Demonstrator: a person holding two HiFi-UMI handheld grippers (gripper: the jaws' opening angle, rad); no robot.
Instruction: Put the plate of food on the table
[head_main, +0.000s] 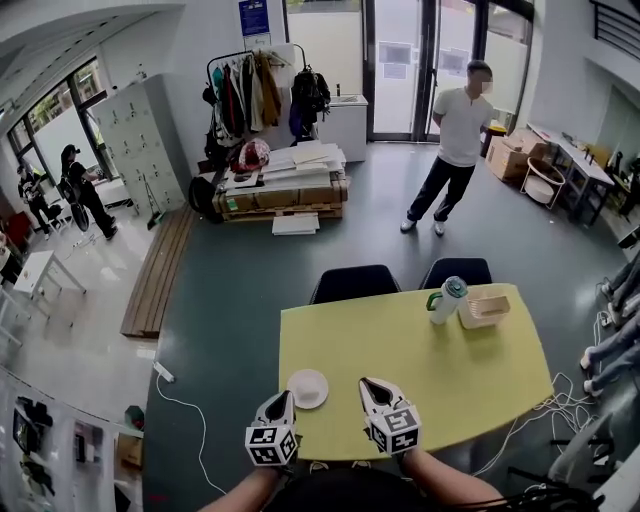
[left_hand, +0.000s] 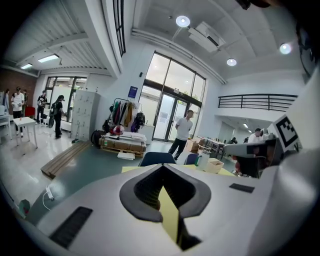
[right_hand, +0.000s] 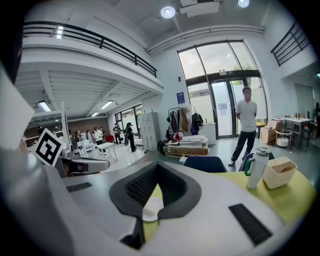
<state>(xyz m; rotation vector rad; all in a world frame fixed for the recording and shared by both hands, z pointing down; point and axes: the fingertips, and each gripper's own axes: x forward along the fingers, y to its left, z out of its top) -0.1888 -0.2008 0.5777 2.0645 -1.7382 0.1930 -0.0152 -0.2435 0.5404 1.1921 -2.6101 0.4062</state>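
A small white plate (head_main: 307, 388) lies on the yellow table (head_main: 440, 370) near its front edge, and no food shows on it. My left gripper (head_main: 279, 399) hovers just left of the plate, shut and empty. Just right of the plate my right gripper (head_main: 373, 386) is also shut and holds nothing. In the right gripper view the plate (right_hand: 150, 210) shows through the hollow behind the right gripper (right_hand: 157, 166) tips, untouched. The left gripper view shows only a strip of the table (left_hand: 169, 212) behind the closed left gripper (left_hand: 162, 169).
A white bottle with a green handle (head_main: 447, 299) and a beige box (head_main: 484, 309) stand at the table's far right. Two dark chairs (head_main: 353, 283) sit behind the table. A person (head_main: 455, 140) stands by the glass doors. Cables (head_main: 560, 410) lie on the floor to the right.
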